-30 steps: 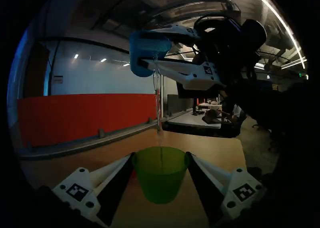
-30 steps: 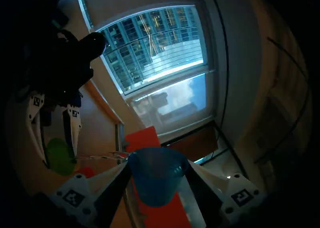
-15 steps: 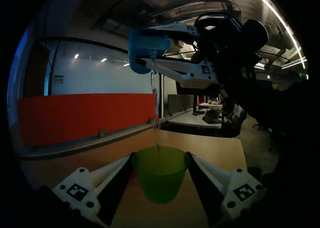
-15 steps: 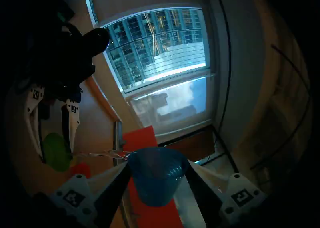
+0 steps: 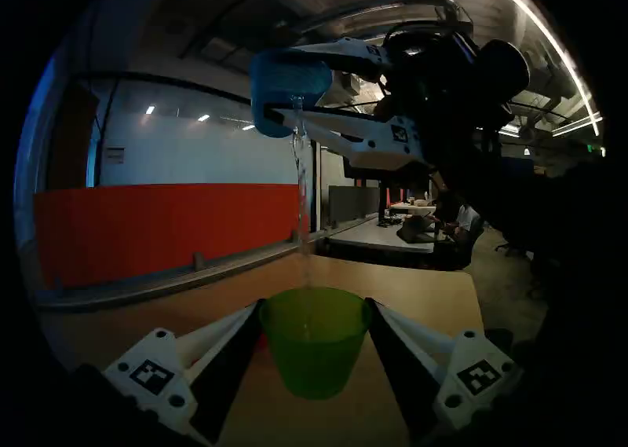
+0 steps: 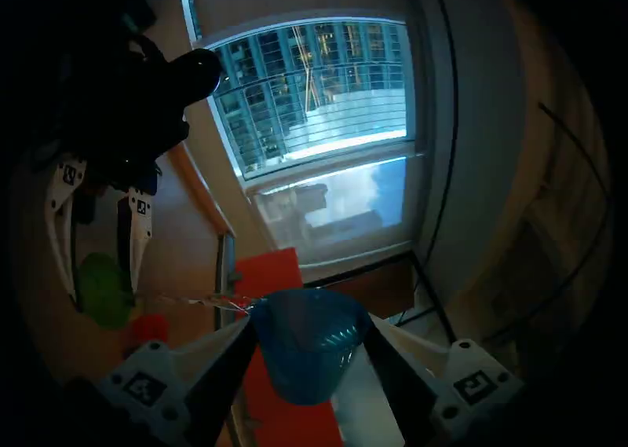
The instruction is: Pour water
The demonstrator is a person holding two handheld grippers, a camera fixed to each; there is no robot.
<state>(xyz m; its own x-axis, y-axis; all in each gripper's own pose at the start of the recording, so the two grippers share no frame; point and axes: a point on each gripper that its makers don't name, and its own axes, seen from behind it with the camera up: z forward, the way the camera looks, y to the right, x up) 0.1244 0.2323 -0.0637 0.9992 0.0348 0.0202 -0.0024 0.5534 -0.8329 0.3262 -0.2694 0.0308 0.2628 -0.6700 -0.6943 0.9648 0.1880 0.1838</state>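
Streaming from the tilted blue cup (image 5: 286, 86), water (image 5: 301, 196) is caught by the green cup (image 5: 315, 360). These are pinched by the right gripper (image 6: 310, 325) and left gripper (image 5: 314, 309) respectively.

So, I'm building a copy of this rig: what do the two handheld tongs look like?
The left tongs and right tongs both have long white plastic fingers with black inner faces, each carrying a square black-and-white marker near its base. Behind the right pair sits a bulky black body.
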